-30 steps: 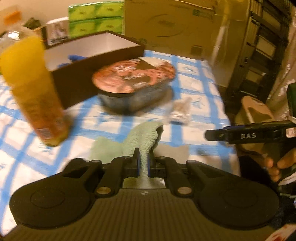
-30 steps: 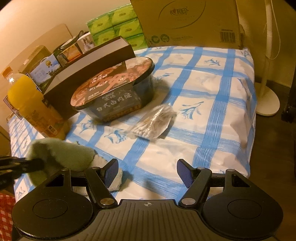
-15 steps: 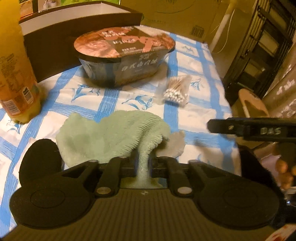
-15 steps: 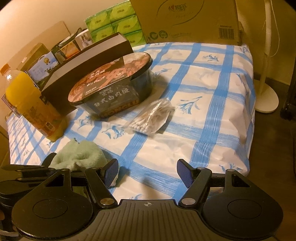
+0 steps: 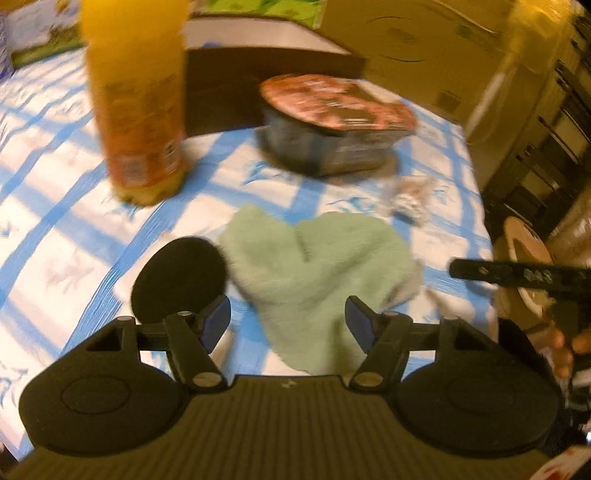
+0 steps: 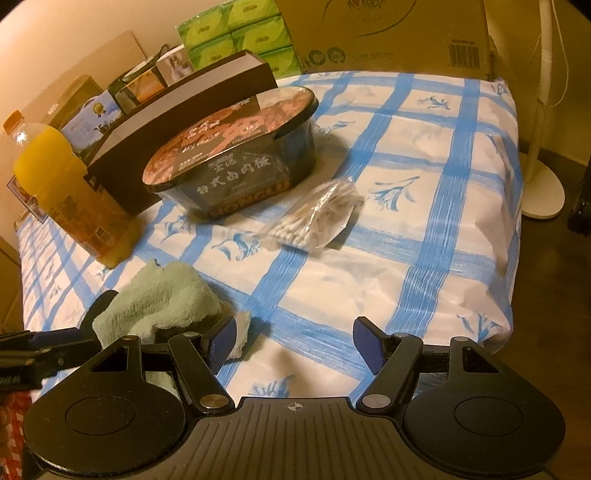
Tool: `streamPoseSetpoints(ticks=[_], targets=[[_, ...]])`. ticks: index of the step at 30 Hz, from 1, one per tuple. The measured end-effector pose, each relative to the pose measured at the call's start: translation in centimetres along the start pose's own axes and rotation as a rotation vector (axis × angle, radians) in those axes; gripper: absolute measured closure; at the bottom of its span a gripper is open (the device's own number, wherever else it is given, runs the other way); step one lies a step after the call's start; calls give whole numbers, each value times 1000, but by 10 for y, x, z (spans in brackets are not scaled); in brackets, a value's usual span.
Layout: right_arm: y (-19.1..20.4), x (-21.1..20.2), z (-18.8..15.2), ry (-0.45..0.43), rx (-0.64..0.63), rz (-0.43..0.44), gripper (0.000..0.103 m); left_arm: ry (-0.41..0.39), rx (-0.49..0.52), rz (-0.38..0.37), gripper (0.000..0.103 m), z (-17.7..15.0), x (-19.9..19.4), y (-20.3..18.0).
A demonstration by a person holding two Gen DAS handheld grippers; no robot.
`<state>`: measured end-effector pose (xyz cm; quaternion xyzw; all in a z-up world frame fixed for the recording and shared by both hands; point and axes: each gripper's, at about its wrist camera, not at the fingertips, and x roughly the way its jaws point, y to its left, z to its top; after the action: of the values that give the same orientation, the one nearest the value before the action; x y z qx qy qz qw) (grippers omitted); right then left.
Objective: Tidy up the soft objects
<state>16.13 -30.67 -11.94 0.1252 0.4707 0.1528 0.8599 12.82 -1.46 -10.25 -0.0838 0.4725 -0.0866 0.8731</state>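
Note:
A pale green fluffy cloth [image 5: 314, 266] lies crumpled on the blue-checked tablecloth [image 5: 55, 206], partly over a white cloth. My left gripper [image 5: 288, 321] is open just above its near edge, holding nothing. A black round soft pad [image 5: 179, 278] lies to the cloth's left. In the right wrist view the green cloth [image 6: 162, 299] sits at the lower left. My right gripper [image 6: 293, 341] is open and empty over bare tablecloth [image 6: 424, 229], to the right of the cloth.
An orange juice bottle [image 5: 136, 99] stands at the left. A sealed instant-food bowl [image 6: 236, 151] and a dark brown box [image 6: 192, 96] sit behind. A bag of cotton swabs [image 6: 314, 218] lies mid-table. Green tissue packs [image 6: 240, 33] and a cardboard box [image 6: 388, 33] stand at the back.
My left gripper has opened and let go of the green cloth, which now lies on the table. The left view has swung left. The right gripper has stayed open.

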Motion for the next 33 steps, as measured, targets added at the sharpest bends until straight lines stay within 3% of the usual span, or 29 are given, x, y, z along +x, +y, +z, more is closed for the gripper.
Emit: streamPoseSetpoints(ticks=[7,10,12,16,20,24,28,33], targets=[[-3,0,1,0,7,-14,33,18,-129,-78,39,15,23,19],[-5,-1,1,0,12,-20,33,44,-171,-119,45,17,38,21],[-6,-1,2,0,11,-23,33,58,-188,-130,65,17,44,20],[-7,-1,2,-1,12,-24,33,37,-96,-130,78,20,42,3],[-8,0,3,1,16,-23,33,2,88,-85,77,21,39,-31],[-7,2,2,4,14,-19,33,6,208,-66,55,18,48,-61],[-9,3,2,6,19,-21,33,5,327,9,47,10,65,-87],[-13,5,3,-9,28,-18,33,-19,363,56,46,4,79,-92]])
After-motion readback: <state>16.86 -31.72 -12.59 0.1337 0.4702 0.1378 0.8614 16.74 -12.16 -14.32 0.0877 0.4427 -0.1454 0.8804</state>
